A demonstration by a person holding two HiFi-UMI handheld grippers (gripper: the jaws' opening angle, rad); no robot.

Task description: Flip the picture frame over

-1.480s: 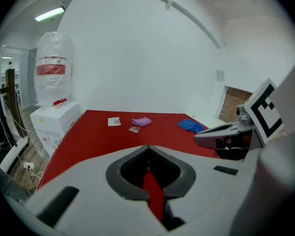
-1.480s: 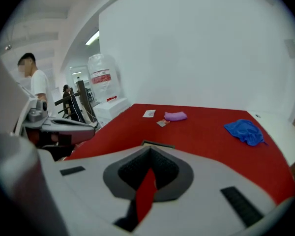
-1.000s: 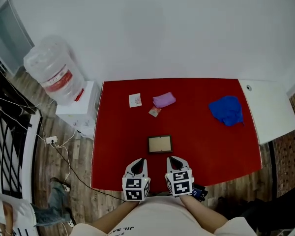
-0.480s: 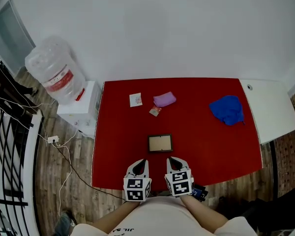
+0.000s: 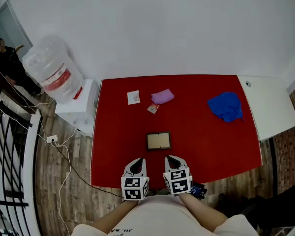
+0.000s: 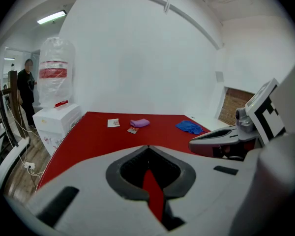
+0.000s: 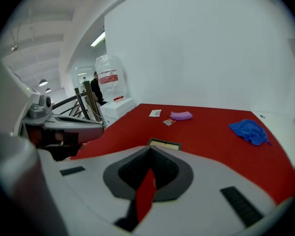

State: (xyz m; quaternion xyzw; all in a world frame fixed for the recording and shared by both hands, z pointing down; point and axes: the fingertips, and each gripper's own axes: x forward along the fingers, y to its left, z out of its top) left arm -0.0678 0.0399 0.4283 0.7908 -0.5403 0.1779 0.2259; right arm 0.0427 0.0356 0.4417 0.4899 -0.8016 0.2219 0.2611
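1. table (image 5: 113,151): red top, under and ahead of both finger pairs; near edge just below the fingertips.
2. counter (image 5: 270,107): white, butted against the table's right side, well off to the front-right of the right fingers.
3. bottle (image 5: 51,70): clear, red label, on top of the stand; off the table, far front-left of the left fingers.
4. stand (image 5: 83,107): white box beside the table's left edge, front-left of the left fingers.
5. blue cloth (image 5: 226,106): crumpled on the table, well ahead and to the right of the right fingers.
6. left gripper (image 5: 137,161): fingers closed tip to tip, nothing between them; over the near table edge, pointing forward and down.
7. right gripper (image 5: 171,159): same, fingers pressed together and empty; just beside the left pair, apart from it.
8. frame (image 5: 159,140): flat on the table, dark border round a pale panel facing up. Just ahead of the fingertips, roughly centred between the two pairs, touching neither. Seen right past the closed tips in the right gripper view.
9. purple pouch (image 5: 162,96): beyond the frame, well ahead of both pairs.
10. card (image 5: 133,97): white, flat, left of the pouch, far ahead of the left fingers.
11. packet (image 5: 153,108): small, between pouch and frame, nearer the pouch.
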